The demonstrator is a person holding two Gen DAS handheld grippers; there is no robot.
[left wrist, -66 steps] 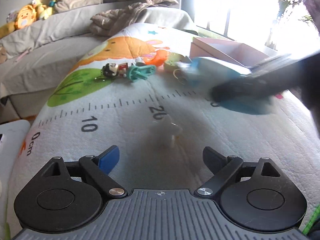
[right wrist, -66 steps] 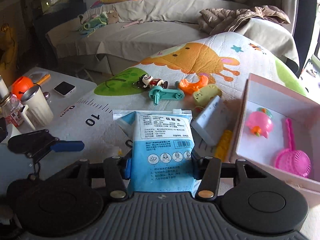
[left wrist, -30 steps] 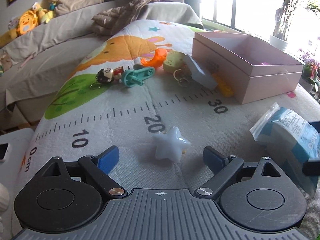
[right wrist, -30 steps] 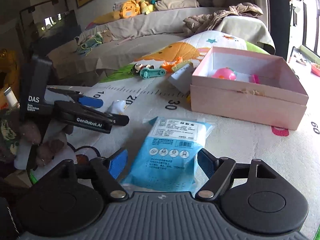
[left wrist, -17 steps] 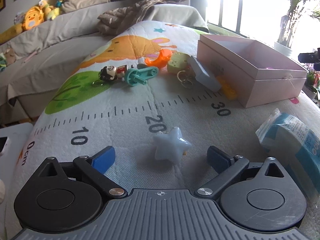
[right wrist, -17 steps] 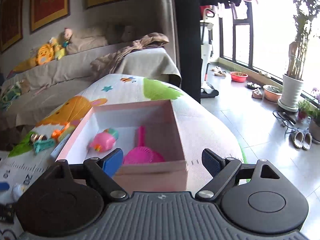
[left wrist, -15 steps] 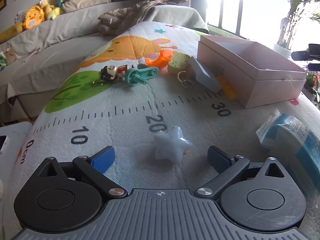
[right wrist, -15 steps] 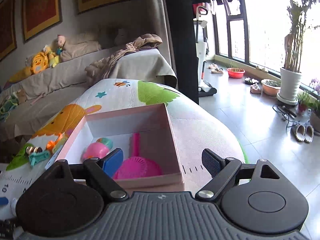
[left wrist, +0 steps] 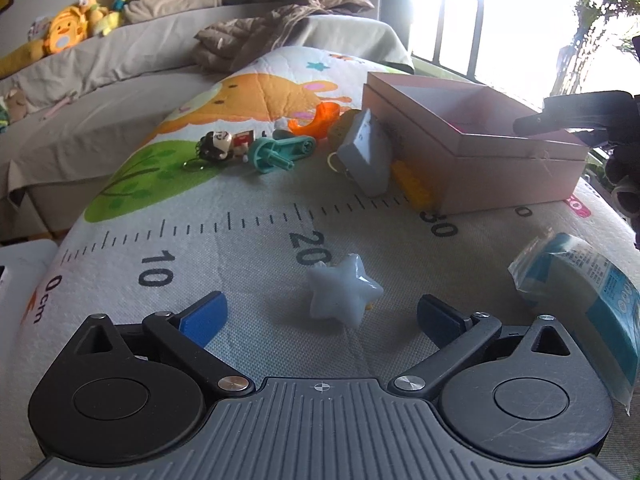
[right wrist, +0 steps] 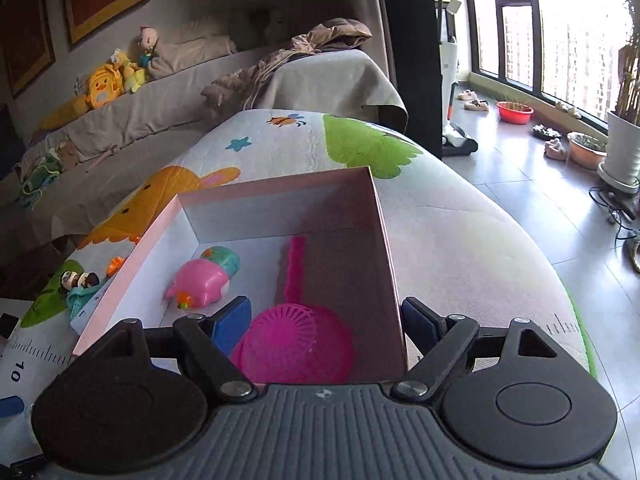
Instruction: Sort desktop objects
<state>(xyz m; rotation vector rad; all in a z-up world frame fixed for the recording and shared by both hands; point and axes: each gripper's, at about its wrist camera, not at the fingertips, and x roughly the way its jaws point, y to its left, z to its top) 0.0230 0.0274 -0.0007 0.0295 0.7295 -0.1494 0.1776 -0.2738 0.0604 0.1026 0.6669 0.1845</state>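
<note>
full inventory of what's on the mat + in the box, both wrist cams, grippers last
star toy: 1, pale blue, mat, between left fingers
mask pack: 1, blue-white, mat, right
pink box: 1, open, on mat
pig toy: 1, pink, in box
sieve scoop: 1, magenta, in box
teal part: 1, mat
figure keychain: 1, dark-haired, mat
orange piece: 1, mat
grey block: 1, leaning by box
yellow brick: 1, beside box
left gripper: open
right gripper: open, over box

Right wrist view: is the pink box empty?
No, the pink box holds a pink toy and a magenta scoop.
</note>
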